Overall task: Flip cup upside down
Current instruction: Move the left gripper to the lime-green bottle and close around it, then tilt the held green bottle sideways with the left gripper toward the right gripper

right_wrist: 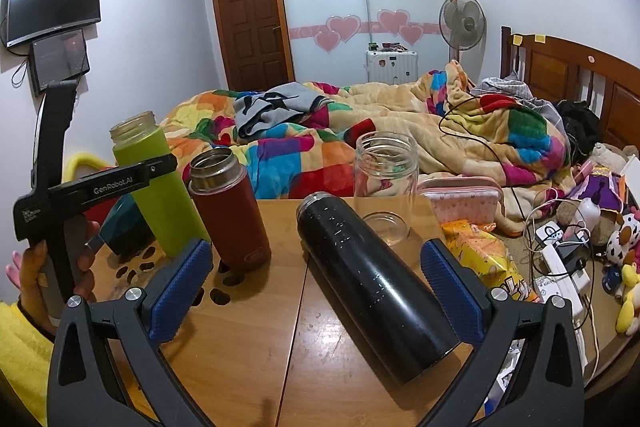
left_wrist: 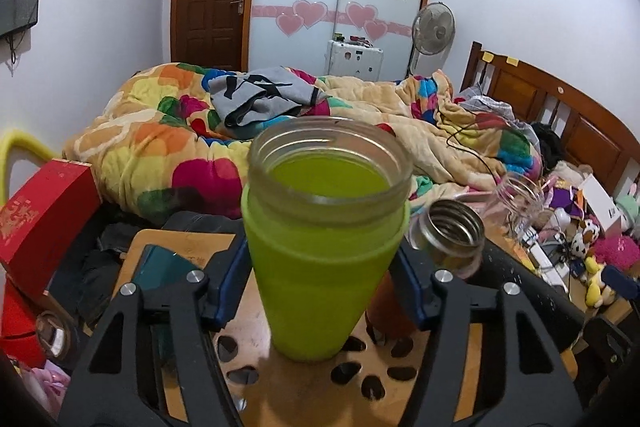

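A lime green cup [left_wrist: 320, 247] with a clear glass rim stands upright, mouth up, on the wooden table [right_wrist: 248, 347]. My left gripper [left_wrist: 320, 283] is shut on the cup's body, one blue pad on each side. In the right wrist view the green cup [right_wrist: 160, 183] stands at the left, with the left gripper [right_wrist: 120, 179] clamped on it and a hand holding the handle. My right gripper [right_wrist: 316, 291] is open and empty, its fingers on either side of a black flask [right_wrist: 372, 287] that stands inverted on the table, without touching it.
A red-brown flask [right_wrist: 232, 211] stands open-mouthed beside the green cup. A clear glass jar [right_wrist: 386, 187] stands behind the black flask. A snack bag [right_wrist: 488, 259], cables and toys lie at the right. A bed with a colourful blanket [right_wrist: 360, 139] is behind the table.
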Action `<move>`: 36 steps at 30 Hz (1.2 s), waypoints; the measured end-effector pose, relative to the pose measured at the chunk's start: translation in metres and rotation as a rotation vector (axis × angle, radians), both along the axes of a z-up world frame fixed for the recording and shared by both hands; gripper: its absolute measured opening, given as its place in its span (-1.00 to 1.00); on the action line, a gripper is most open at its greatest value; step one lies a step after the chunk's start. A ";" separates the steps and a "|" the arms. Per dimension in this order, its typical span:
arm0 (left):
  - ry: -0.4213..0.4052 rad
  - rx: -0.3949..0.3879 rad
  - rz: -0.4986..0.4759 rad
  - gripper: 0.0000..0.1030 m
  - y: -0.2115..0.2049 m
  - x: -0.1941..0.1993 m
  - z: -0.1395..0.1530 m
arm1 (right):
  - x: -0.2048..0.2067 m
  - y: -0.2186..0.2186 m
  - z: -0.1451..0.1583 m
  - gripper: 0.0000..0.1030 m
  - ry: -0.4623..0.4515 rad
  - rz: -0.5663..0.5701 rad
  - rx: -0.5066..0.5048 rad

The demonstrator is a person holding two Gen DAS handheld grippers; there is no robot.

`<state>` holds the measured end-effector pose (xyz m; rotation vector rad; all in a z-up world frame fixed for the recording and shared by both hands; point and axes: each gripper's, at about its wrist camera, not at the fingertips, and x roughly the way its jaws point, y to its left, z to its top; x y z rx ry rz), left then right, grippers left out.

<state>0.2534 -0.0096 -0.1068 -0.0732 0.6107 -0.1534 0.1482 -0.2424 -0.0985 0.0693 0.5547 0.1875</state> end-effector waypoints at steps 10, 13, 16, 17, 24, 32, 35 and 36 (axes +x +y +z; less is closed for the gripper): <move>0.083 0.002 -0.157 0.22 -0.007 -0.062 0.012 | -0.028 0.018 -0.001 1.00 -0.019 0.119 -0.062; 0.120 -0.024 -0.237 0.21 -0.017 -0.081 0.015 | -0.038 0.025 -0.005 1.00 -0.019 0.168 -0.071; 0.153 -0.054 -0.306 0.22 -0.029 -0.095 0.017 | -0.048 0.031 -0.011 1.00 -0.018 0.218 -0.077; 0.163 -0.066 -0.324 0.22 -0.032 -0.097 0.017 | -0.052 0.034 -0.013 1.00 -0.016 0.239 -0.077; 0.250 -0.191 -0.435 0.22 -0.041 -0.098 0.019 | -0.059 0.049 -0.032 1.00 0.016 0.352 -0.061; 0.297 -0.296 -0.457 0.22 -0.031 -0.087 0.014 | -0.037 0.067 -0.056 0.39 0.115 0.478 -0.030; 0.306 -0.339 -0.449 0.22 -0.023 -0.081 0.010 | -0.035 0.073 -0.059 0.29 0.110 0.485 -0.052; 0.308 -0.353 -0.447 0.22 -0.020 -0.078 0.008 | -0.035 0.074 -0.059 0.28 0.103 0.483 -0.066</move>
